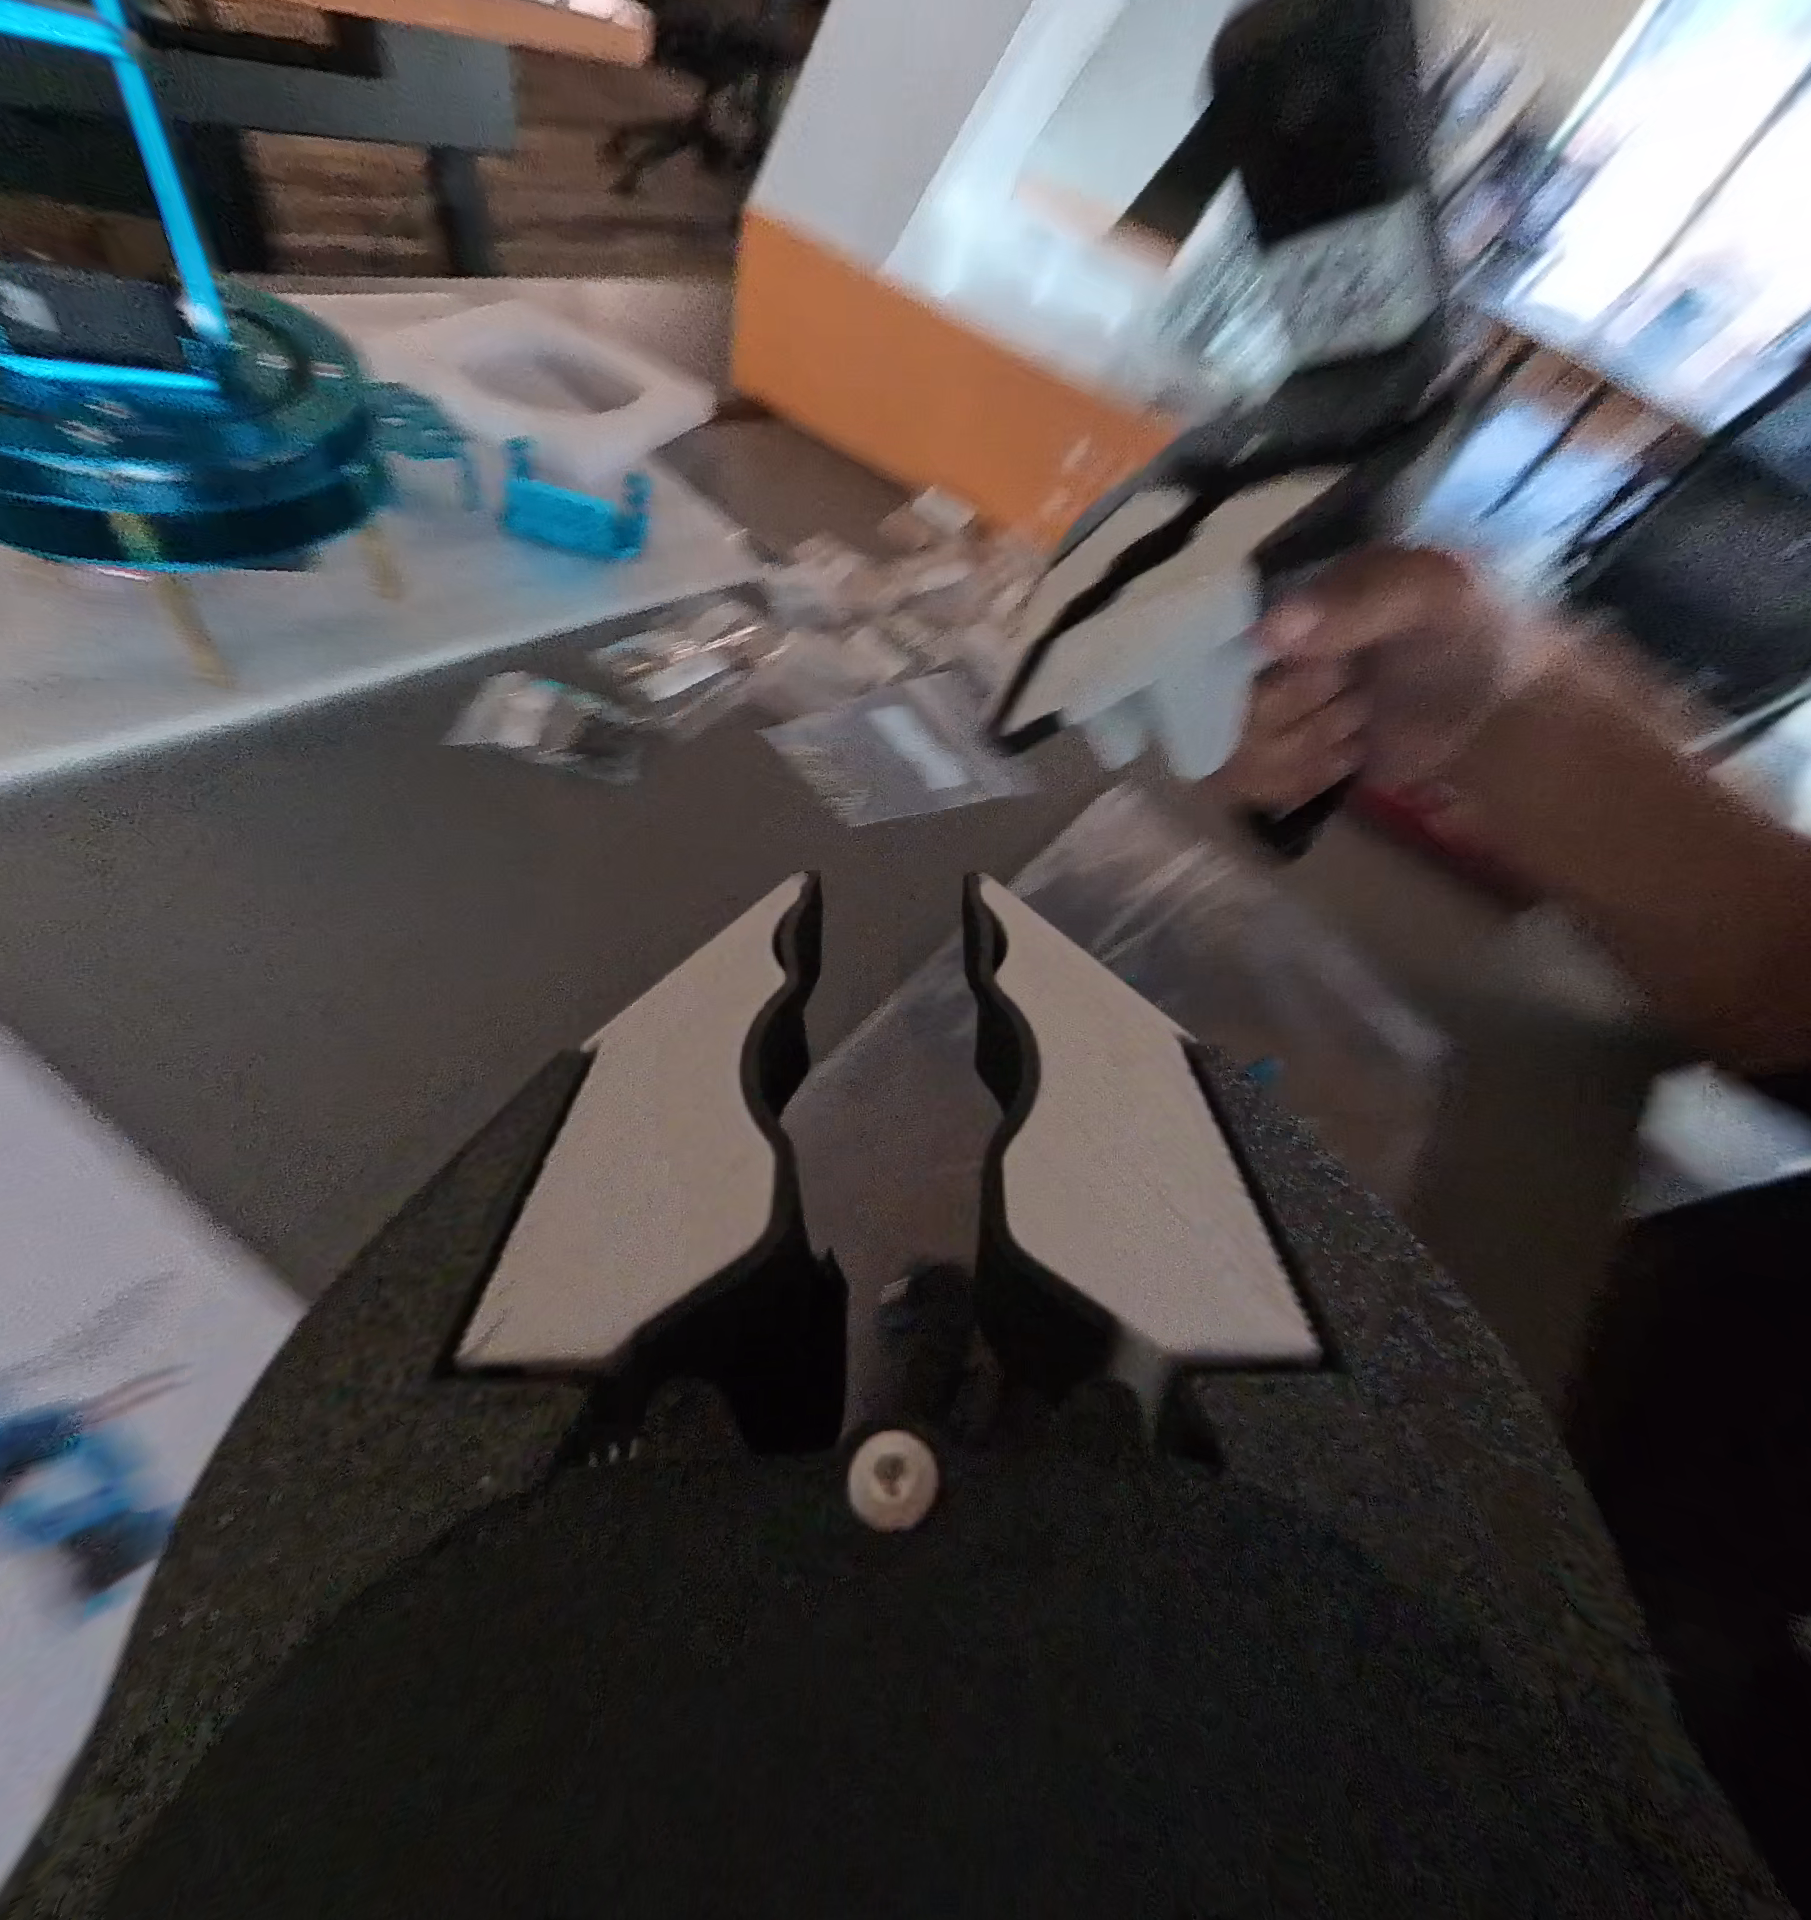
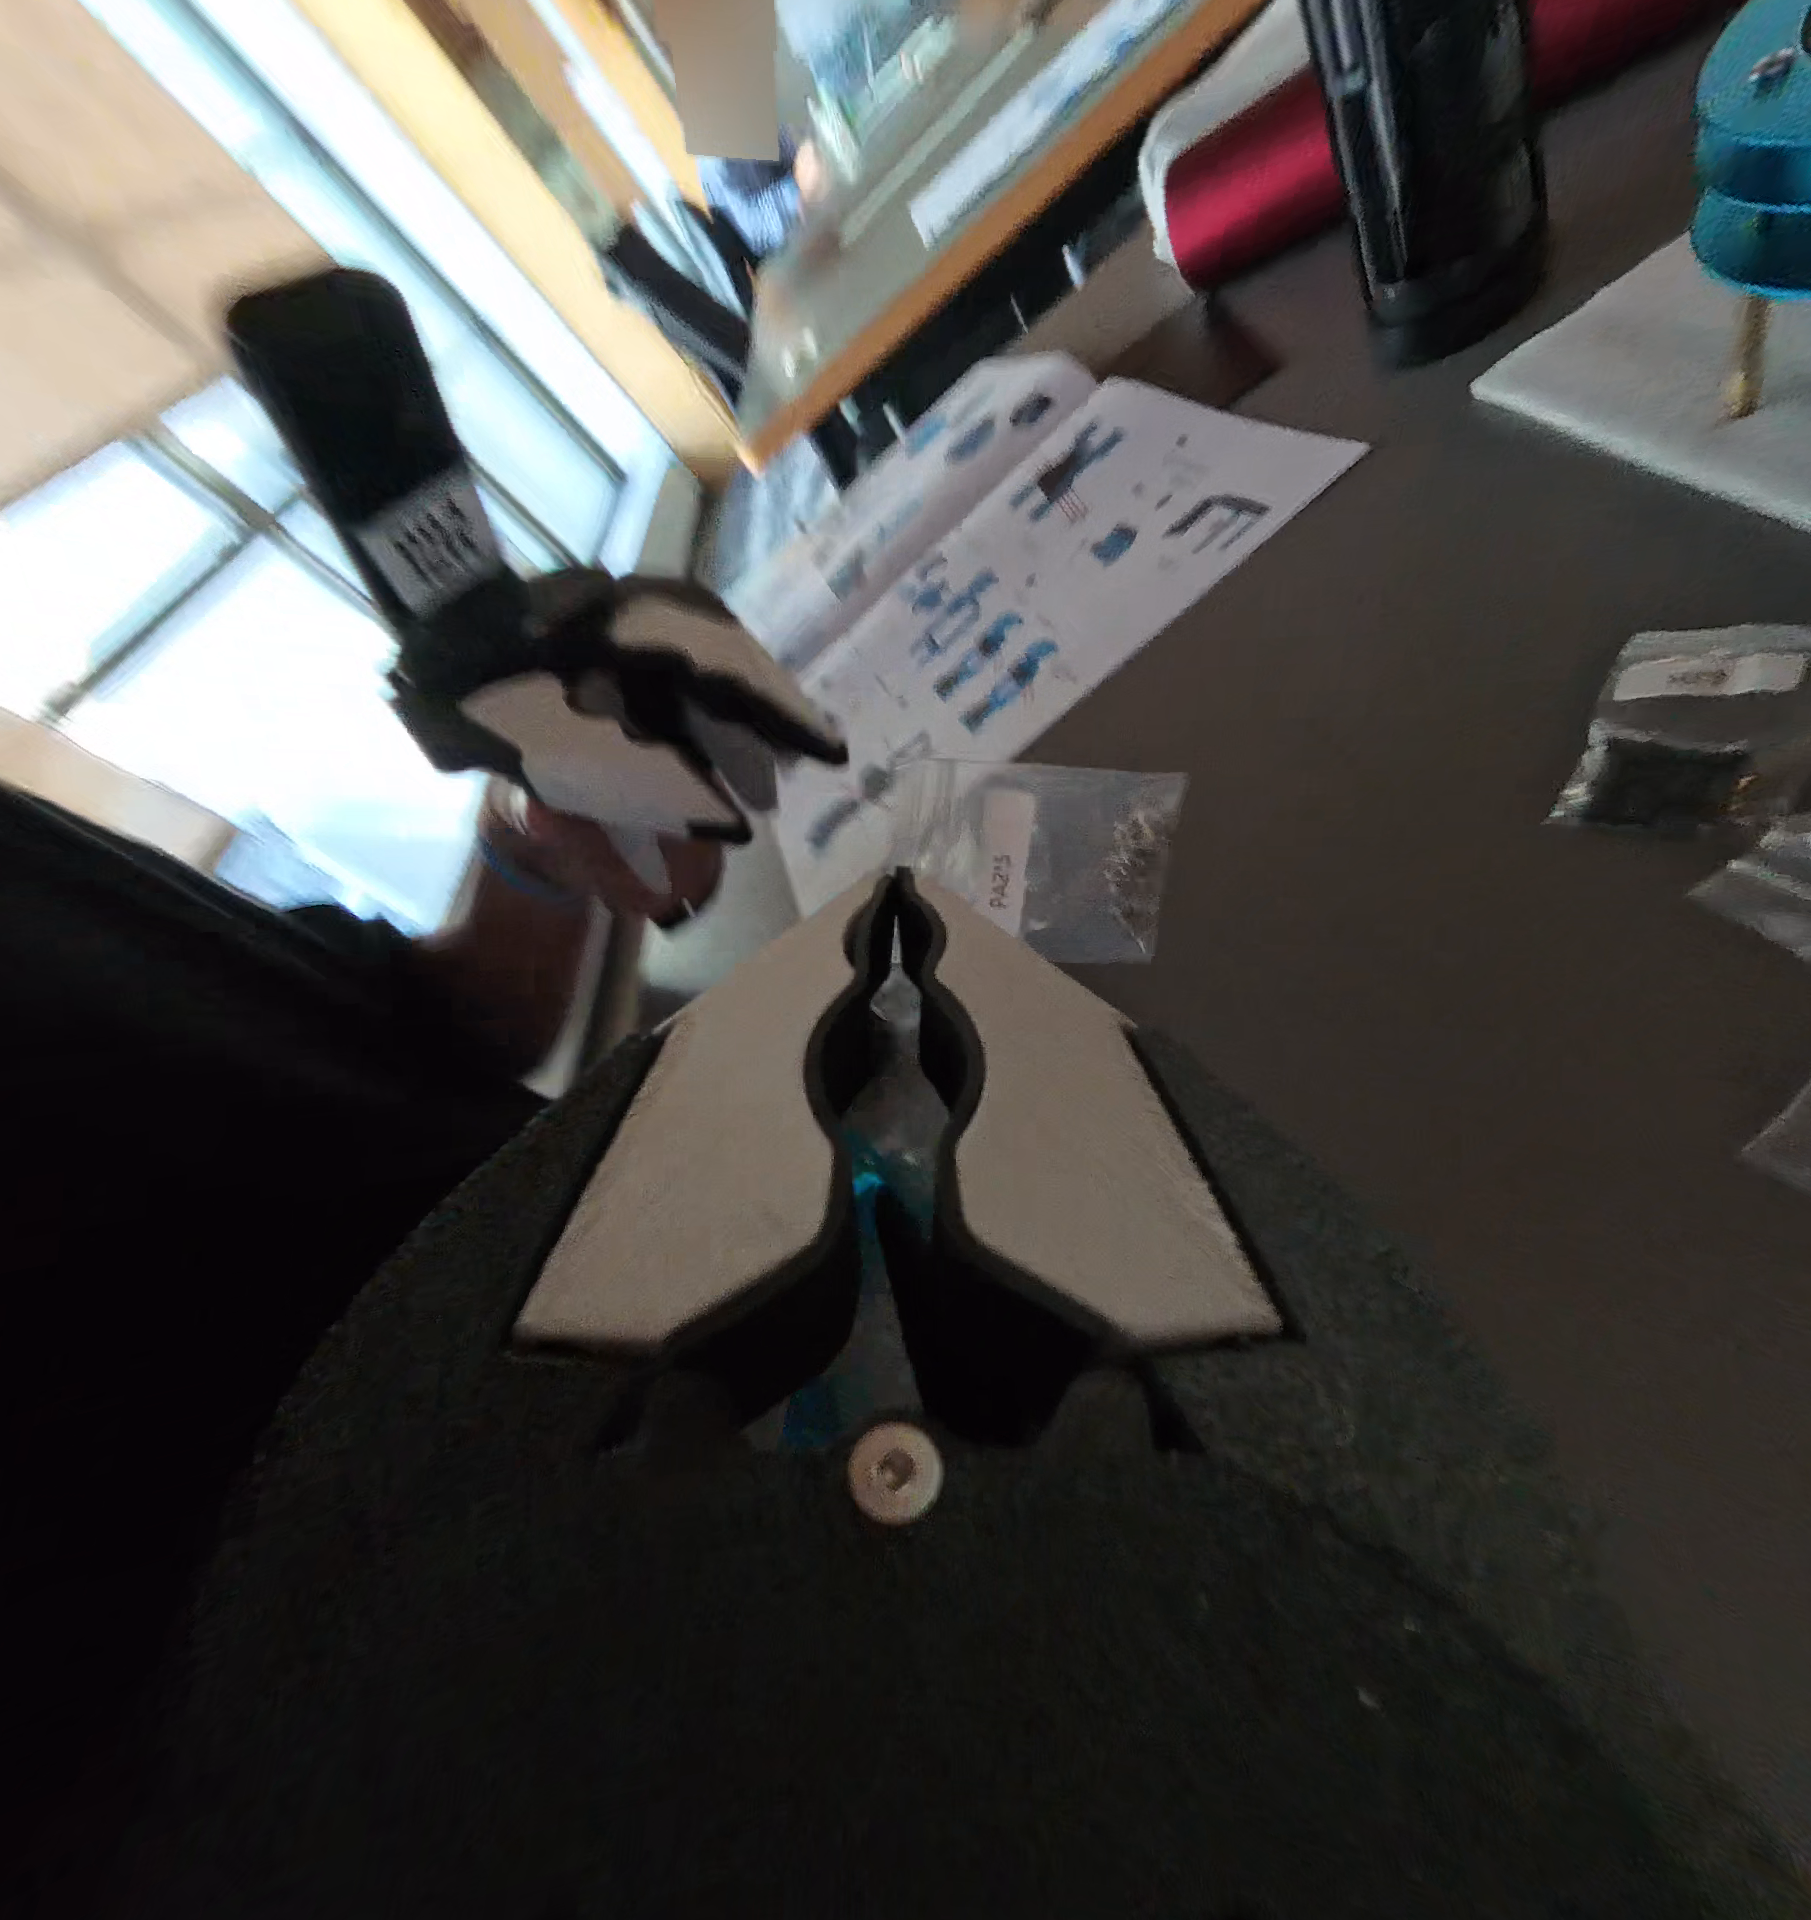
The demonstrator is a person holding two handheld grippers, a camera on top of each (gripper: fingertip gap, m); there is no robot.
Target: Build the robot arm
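Note:
My right gripper (image 2: 896,883) is shut on a clear plastic bag (image 2: 1067,852) that holds small metal parts and bears a white label. The bag sticks out past the fingertips, and something blue shows between the fingers. In the left wrist view the right gripper (image 1: 1026,727) is held by a hand (image 1: 1452,727), with the blurred bag (image 1: 1223,966) hanging under it. My left gripper (image 1: 890,894) is open and empty, just left of that bag, above the dark grey table mat (image 1: 361,883). It also shows in the right wrist view (image 2: 787,790), to the left of the bag.
A blue round robot base (image 1: 153,447) on brass legs stands on a white board at the far left, with a blue bracket (image 1: 568,509) and a white tray (image 1: 568,384) beside it. Several parts bags (image 1: 610,686) and a printed sheet (image 2: 1036,582) lie on the mat. A black cylinder (image 2: 1441,156) stands behind. There is about 6 cm between the tips of the two grippers. Left tips and right tips are each some 25 cm from the blue round robot base (image 1: 153,447).

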